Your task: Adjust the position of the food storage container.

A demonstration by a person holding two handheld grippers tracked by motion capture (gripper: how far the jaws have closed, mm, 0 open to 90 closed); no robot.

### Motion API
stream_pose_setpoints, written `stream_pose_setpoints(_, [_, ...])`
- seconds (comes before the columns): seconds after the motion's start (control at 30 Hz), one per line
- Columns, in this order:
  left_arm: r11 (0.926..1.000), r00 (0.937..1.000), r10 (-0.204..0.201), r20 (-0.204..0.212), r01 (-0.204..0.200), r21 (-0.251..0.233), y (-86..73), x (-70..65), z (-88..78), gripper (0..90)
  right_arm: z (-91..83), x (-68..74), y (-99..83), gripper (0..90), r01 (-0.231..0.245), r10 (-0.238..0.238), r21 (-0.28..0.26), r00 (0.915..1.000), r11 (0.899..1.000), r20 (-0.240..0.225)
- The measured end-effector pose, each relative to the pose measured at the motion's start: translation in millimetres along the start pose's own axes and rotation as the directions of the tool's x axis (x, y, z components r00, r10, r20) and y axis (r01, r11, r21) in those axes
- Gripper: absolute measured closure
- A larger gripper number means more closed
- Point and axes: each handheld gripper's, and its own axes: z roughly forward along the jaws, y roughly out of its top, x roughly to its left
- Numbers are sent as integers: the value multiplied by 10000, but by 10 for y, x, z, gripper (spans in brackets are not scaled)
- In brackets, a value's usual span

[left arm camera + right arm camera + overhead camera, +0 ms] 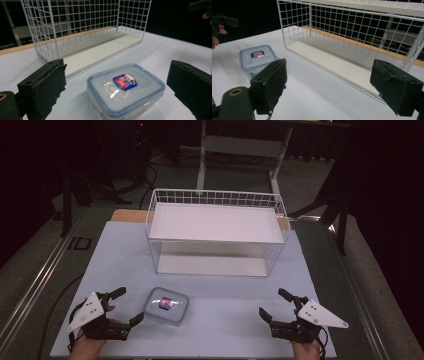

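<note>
A clear plastic food box [166, 305] with a blue-rimmed lid and a red-and-blue label lies on the pale table. My left gripper [127, 306] stands open just left of it; in the left gripper view the box [125, 90] lies a little ahead of the wide-apart jaws. My right gripper [275, 304] is open at the table's front right, with nothing between its jaws. From the right gripper view the box [256, 59] lies off to the left, and the white wire rack [352, 42] stands ahead.
A white wire rack [216, 232] with an upper shelf and a lower floor stands at the middle back of the table [225, 320]. A wooden strip runs behind it. Dark floor and a stand's legs [240, 155] lie beyond.
</note>
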Motion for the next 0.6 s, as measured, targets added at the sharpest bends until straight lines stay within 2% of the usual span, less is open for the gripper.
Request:
stream_pose_setpoints(0.13, [9996,9997,-218,144,215,185,52,-13,2,50,-11,2,3,140,-173,173,-29,9998,9998,-70])
stream_pose_setpoints(0.17, [9958,9969,-790,58,787,470,114,-16,-5,60,-13,7,5,140,-198,198,9,9998,9998,-45])
stream_pose_setpoints(0.2, [9951,9966,-826,-14,825,551,144,-20,-9,62,-19,14,8,140,-224,224,2,9997,9997,-20])
stream_pose_setpoints(0.27, [9950,9964,-844,-50,846,538,166,-20,-17,61,-24,26,13,140,-267,267,-81,9996,9996,-83])
stream_pose_setpoints(0.33, [9936,9934,-1101,319,1092,292,198,31,-57,61,-34,57,28,140,-197,196,-131,9998,9997,-106])
stream_pose_setpoints(0.37, [9946,9950,-992,107,989,312,208,42,-66,61,-40,73,34,140,-169,167,-183,9998,9997,-144])
stream_pose_setpoints(0.43, [9950,9953,-931,260,921,378,209,82,-83,63,-43,82,39,139,-110,107,-234,9999,9997,-128])
stream_pose_setpoints(0.53, [9967,9973,-705,213,695,427,189,124,-103,66,-40,74,37,140,-177,174,-282,9998,9994,-131])
stream_pose_setpoints(0.6, [9971,9979,-489,432,462,606,155,152,-104,118,-24,70,28,140,-187,185,-197,9998,9996,-113])
